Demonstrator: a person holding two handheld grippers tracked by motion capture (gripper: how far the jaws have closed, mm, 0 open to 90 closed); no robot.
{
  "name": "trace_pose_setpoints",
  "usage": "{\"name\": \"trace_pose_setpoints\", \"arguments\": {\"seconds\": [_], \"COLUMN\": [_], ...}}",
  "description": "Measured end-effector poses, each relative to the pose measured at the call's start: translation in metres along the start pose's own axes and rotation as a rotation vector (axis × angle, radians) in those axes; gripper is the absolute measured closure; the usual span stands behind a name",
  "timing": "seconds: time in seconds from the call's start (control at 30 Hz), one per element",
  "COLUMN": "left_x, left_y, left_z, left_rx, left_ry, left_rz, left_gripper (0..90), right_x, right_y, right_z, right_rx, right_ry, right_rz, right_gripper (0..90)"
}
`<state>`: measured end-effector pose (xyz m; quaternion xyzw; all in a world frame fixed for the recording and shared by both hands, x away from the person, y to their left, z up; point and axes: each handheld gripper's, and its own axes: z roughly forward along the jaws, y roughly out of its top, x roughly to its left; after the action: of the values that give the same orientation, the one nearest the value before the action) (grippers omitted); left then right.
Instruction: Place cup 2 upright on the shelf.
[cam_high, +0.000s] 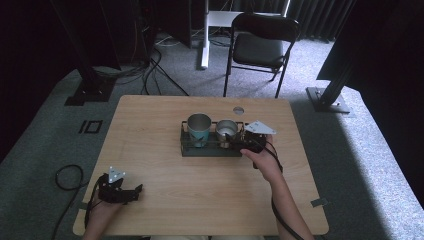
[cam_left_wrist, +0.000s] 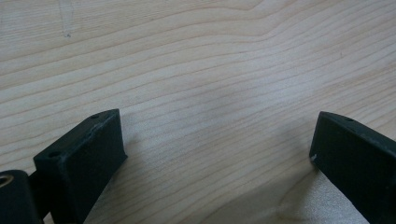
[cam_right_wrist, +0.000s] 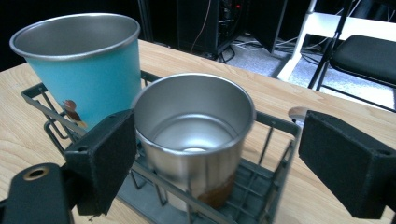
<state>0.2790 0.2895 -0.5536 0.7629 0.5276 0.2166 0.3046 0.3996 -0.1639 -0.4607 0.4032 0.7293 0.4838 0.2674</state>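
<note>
The steel cup (cam_right_wrist: 196, 135) stands upright in the right-hand part of a dark wire rack (cam_right_wrist: 261, 186), its mouth open and its inside bare and shiny; a brownish mark shows low on its outer wall, too blurred to read as writing. In the high view the same cup (cam_high: 226, 131) sits at the middle of the bench (cam_high: 150, 150), a little toward the far edge. Just beside it in the rack, on its left in the high view, stands a taller teal cup (cam_right_wrist: 81, 70) with a steel rim and a small brown and orange picture low on its side; no letters can be made out on it.

The right gripper (cam_right_wrist: 219, 158) is spread wide, one jaw on each side of the steel cup, with a gap between each jaw and the cup wall, so it has hold of nothing. In the high view the right gripper (cam_high: 252, 141) is at the rack's right end, the person's right hand (cam_high: 265, 162) behind it.

The left gripper (cam_left_wrist: 217, 144) is also wide apart, with bare wood grain between its jaws. In the high view it lies near the bench's near left corner (cam_high: 120, 192), well apart from the rack.

Beyond the bench, a black folding chair (cam_high: 260, 47) stands on grey carpet.
</note>
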Motion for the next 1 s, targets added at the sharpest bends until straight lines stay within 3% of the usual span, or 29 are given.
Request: {"name": "trace_pose_setpoints", "arguments": {"seconds": [0.3,0.87,1.0], "left_x": [0.0,0.0,0.0], "left_y": [0.0,0.0,0.0], "left_z": [0.0,0.0,0.0], "left_rx": [0.0,0.0,0.0], "left_ry": [0.0,0.0,0.0], "left_rz": [0.0,0.0,0.0], "left_gripper": [3.7,3.6,3.6], "right_x": [-0.012,-0.022,-0.023], "right_y": [-0.009,-0.034,-0.043], "right_z": [-0.012,-0.03,-0.034], "right_rx": [0.005,0.048,0.049], "right_ry": [-0.013,0.025,0.034], "right_rz": [0.034,-0.001,0.015], "right_gripper": [11.3,11.4,11.4]}}
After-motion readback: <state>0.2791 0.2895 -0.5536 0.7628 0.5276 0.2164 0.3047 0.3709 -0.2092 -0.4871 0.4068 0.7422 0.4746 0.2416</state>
